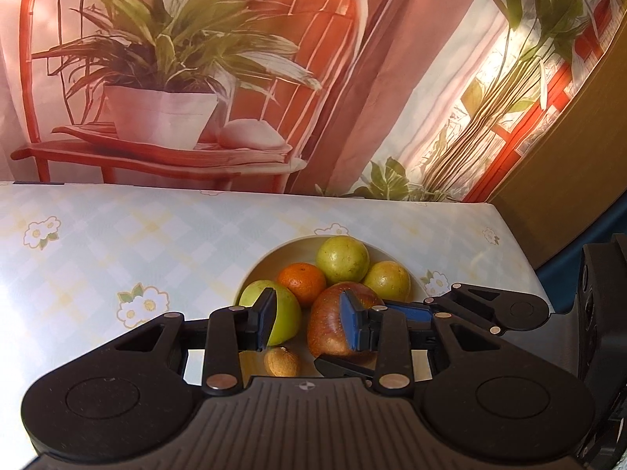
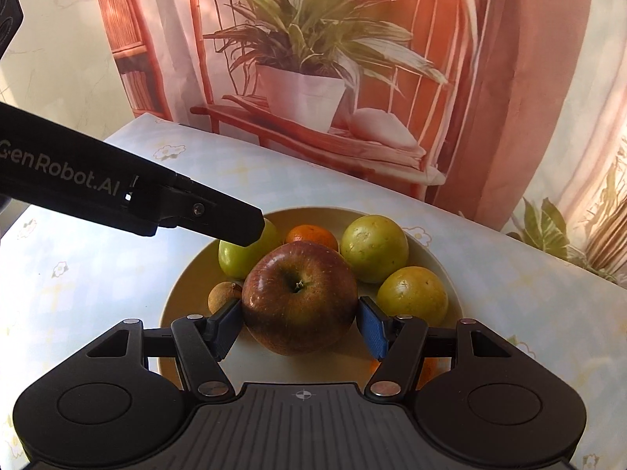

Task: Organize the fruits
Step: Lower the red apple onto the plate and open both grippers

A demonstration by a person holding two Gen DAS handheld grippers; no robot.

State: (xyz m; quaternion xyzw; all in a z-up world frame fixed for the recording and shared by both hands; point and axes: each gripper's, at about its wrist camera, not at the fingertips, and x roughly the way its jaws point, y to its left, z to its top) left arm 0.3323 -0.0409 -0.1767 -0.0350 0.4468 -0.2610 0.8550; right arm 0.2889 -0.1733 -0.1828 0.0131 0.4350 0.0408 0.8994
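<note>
A cream plate [image 2: 184,305] holds a green apple [image 2: 235,262], an orange [image 2: 311,235], two yellow-green fruits [image 2: 374,246] and a small brown fruit [image 2: 223,293]. My right gripper [image 2: 298,323] is shut on a big red apple [image 2: 299,297] over the plate's near side, a blue pad against each flank. In the left wrist view my left gripper [image 1: 309,319] hovers over the plate [image 1: 266,262] with a narrow gap between its jaws and nothing in it. The green apple [image 1: 286,313] and the red apple [image 1: 329,333] lie behind its pads. One of its fingers [image 2: 235,227] reaches over the green apple.
The plate rests on a table under a pale floral cloth [image 1: 117,243], whose right edge [image 1: 521,258] runs close to the plate. A printed curtain with a potted plant [image 2: 313,78] hangs behind. A bit of something orange [image 2: 429,366] shows under my right gripper's linkage.
</note>
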